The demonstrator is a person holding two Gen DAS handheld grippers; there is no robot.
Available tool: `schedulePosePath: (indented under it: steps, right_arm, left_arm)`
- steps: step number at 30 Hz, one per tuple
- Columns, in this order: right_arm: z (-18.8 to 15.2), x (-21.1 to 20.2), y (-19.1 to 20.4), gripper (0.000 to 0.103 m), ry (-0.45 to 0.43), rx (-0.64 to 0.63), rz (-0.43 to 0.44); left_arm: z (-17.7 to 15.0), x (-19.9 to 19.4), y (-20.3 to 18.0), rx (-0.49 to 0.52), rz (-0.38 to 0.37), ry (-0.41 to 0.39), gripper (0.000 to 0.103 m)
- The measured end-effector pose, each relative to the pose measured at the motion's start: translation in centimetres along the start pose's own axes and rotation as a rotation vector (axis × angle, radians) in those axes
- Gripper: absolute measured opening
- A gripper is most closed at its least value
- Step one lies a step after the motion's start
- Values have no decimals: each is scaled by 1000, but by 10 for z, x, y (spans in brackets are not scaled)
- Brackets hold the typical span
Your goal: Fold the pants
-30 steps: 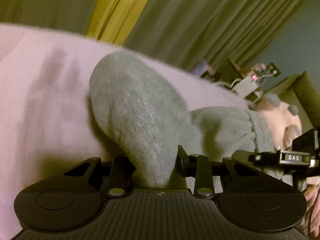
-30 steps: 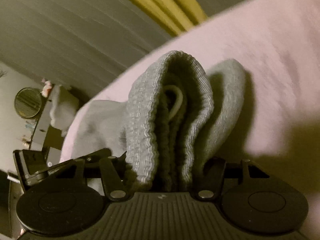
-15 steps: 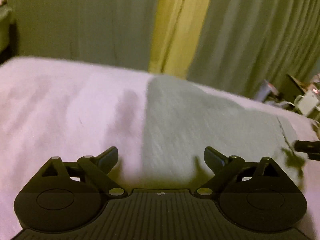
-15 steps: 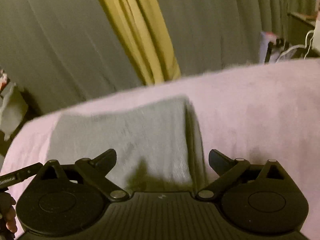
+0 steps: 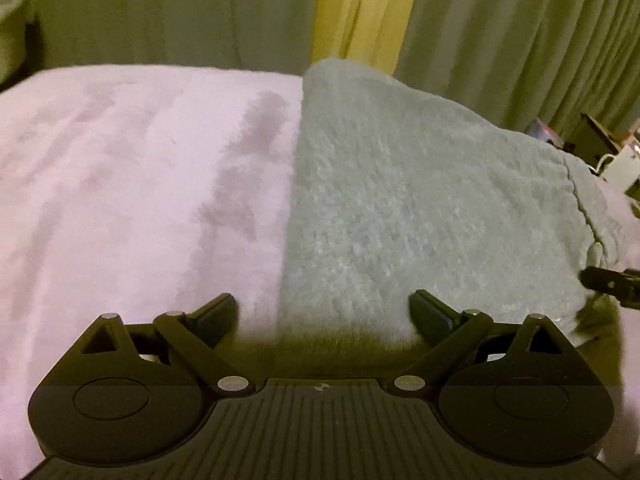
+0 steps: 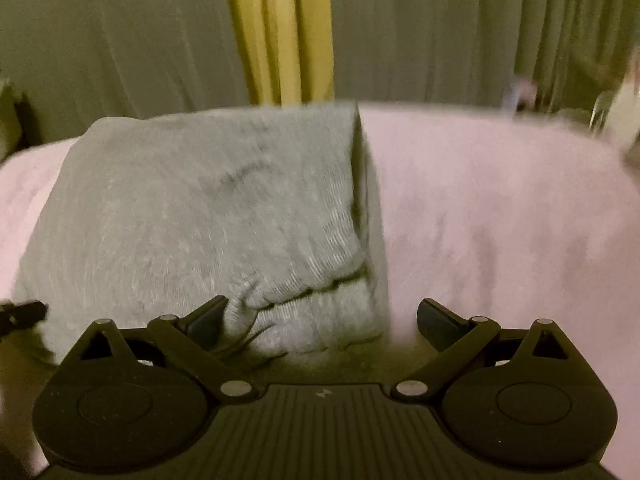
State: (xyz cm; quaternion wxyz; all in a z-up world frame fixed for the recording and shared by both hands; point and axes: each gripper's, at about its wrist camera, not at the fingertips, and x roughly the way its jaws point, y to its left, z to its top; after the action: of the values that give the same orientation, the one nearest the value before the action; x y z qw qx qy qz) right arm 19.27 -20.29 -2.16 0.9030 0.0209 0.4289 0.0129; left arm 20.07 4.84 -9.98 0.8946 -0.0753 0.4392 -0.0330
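Left wrist view: left hand-held gripper is spread open and empty over the pink bed; folded grey pants lie flat ahead, their near edge lost in shadow. Right wrist view, motion-blurred: right hand-held gripper is open, empty; the ribbed waistband lies between its fingers. Curtains hang behind.
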Motion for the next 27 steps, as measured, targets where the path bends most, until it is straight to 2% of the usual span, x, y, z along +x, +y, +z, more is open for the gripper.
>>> schedulePosePath:
  steps: [2, 4, 6, 8, 9, 10, 11, 13, 14, 16, 18, 21, 23, 27]
  right_arm:
    - [-8, -6, 5, 99, -48, -60, 2]
    - [-17, -2, 3, 99, -18, -88, 45]
    - [-18, -8, -4, 99, -28, -61, 30]
    - [-17, -22, -1, 99, -88, -89, -122]
    - [-18, -26, 4, 99, -91, -124, -220]
    - [-21, -31, 6, 99, -77, -143, -270]
    - [-27, -36, 7, 99, -59, -136, -253]
    - [-48, -48, 8, 99, 0, -121, -88]
    - [-63, -53, 11, 99, 33, -123, -30]
    - [-91, -58, 19, 99, 102, -148, 23]
    - [-115, -58, 26, 99, 171, -144, 21]
    - [-140, -54, 27, 99, 259, -46, 17]
    - [-152, -63, 26, 99, 224, 45, -3]
    - [-158, -63, 38, 99, 200, 41, -38]
  left_arm:
    - [-5, -8, -1, -18, 10, -12, 99]
    - [-7, -11, 2, -54, 5, -2, 100]
    - [-7, -15, 5, -82, 5, 22, 100]
    - [-10, -18, 7, -82, 32, 43, 100]
    - [-15, -24, 7, -76, 45, 47, 100]
    - [-19, -26, 5, -70, 57, 58, 100]
    - [-27, -28, 1, -60, 74, 87, 100]
    - [-44, -25, -12, -16, 91, 164, 100]
    - [-55, -25, -22, 33, 89, 194, 100]
    - [-74, -30, -45, 163, 130, 193, 100]
    - [-87, -32, -68, 271, 169, 219, 100]
    - [-97, -37, -76, 263, 127, 240, 101]
    - [-100, -37, -73, 227, 99, 272, 101]
    - [-98, -43, -60, 136, 129, 257, 101]
